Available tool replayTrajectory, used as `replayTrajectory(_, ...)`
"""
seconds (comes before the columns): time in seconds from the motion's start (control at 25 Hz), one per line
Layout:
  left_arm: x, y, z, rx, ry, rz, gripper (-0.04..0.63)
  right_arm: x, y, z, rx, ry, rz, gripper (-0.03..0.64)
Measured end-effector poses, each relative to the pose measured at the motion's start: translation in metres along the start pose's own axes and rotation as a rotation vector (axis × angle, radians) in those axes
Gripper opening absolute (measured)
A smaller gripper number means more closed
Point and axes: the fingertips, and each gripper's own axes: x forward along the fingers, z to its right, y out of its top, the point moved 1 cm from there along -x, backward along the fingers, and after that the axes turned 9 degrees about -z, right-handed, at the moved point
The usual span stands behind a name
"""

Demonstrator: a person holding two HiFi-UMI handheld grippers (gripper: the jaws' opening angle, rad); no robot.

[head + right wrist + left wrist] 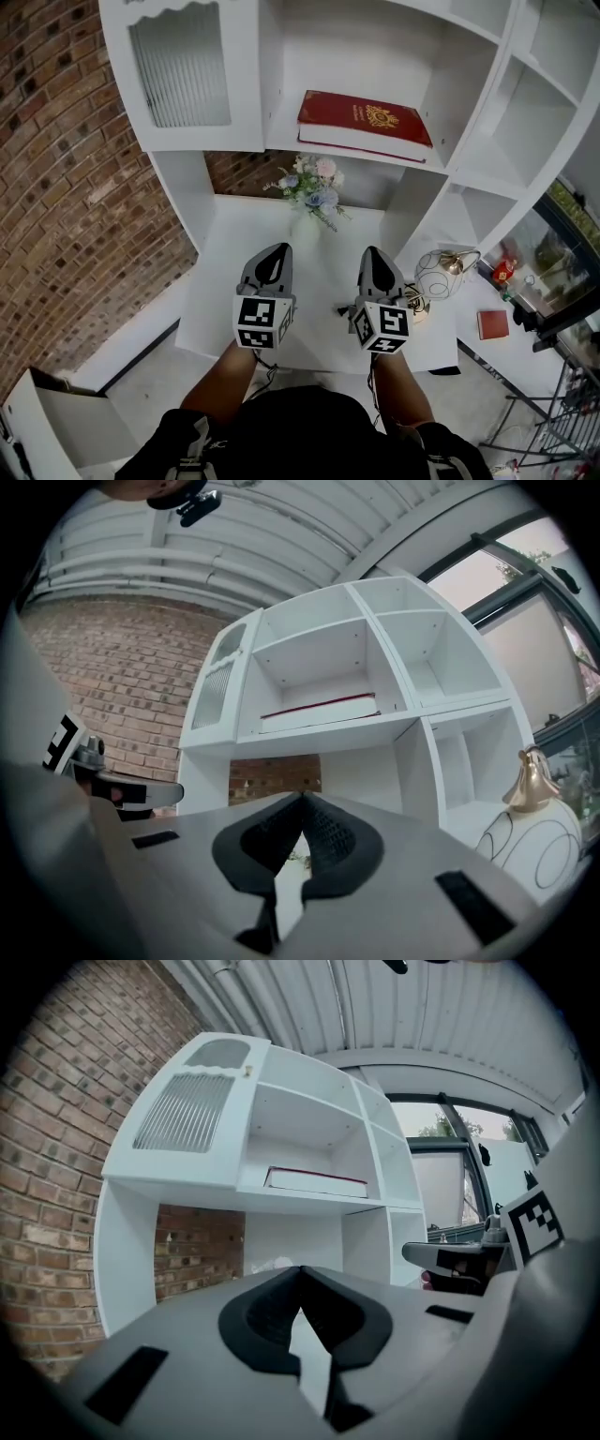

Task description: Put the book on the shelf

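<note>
A red book (364,122) with a gold crest lies flat on the white shelf (375,157) of the white cabinet; it also shows as a thin red-edged slab, the book (314,1181) in the left gripper view and the book (319,710) in the right gripper view. Both grippers hover side by side over the white desk, well below and in front of the book. My left gripper (279,249) is shut and holds nothing. My right gripper (373,252) is shut as well, tips touching, nothing between them.
A small bouquet (314,192) stands at the back of the desk (225,281). A round white and gold vase (440,273) sits at the desk's right edge. A brick wall (56,169) is on the left. A red booklet (492,323) lies lower right.
</note>
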Motion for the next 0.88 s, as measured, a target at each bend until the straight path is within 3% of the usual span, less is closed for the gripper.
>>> replayTrajectory(0.24,-0.005,-0.002,0.005,0.014,-0.009,-0.014,0.014,-0.006,-0.002,-0.003,-0.044,-0.038,-0.006,0.014)
replayTrajectory(0.88,-0.01,0.0,0.013,0.024,-0.032,-0.019,0.014,-0.014,-0.005,0.001,-0.018,-0.041,-0.014,0.014)
